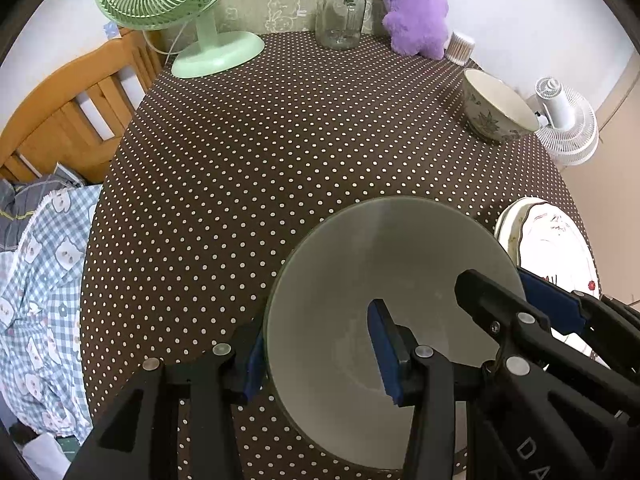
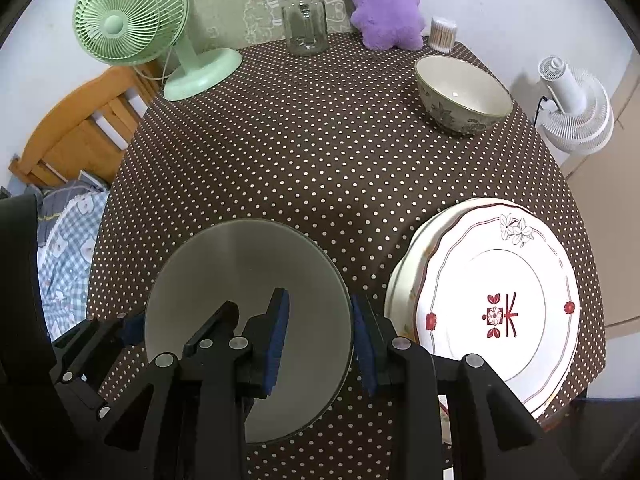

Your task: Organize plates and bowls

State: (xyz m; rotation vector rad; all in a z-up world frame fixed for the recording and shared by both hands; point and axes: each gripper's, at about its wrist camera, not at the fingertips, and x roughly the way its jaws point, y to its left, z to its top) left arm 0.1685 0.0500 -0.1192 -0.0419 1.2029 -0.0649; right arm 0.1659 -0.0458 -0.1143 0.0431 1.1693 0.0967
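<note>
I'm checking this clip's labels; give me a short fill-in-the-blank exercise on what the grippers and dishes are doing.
1. Both grippers straddle the rim of the plain grey ____.
2. The left gripper takes its left side; the right gripper takes its ____ side.
3. The patterned bowl stands near the table's ____ right corner.
4. The flowered plate lies on top of another ____.

Missing words: bowl; right; far; plate

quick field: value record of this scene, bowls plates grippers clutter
held bowl: grey bowl, both grippers straddle its rim
left gripper: one jaw inside, one outside the left rim
right gripper: one jaw inside, one outside the right rim
other bowl: leaf-patterned bowl, far right, upright
plates: stacked, near right
clutter: green fan, jar, purple plush at back
</note>
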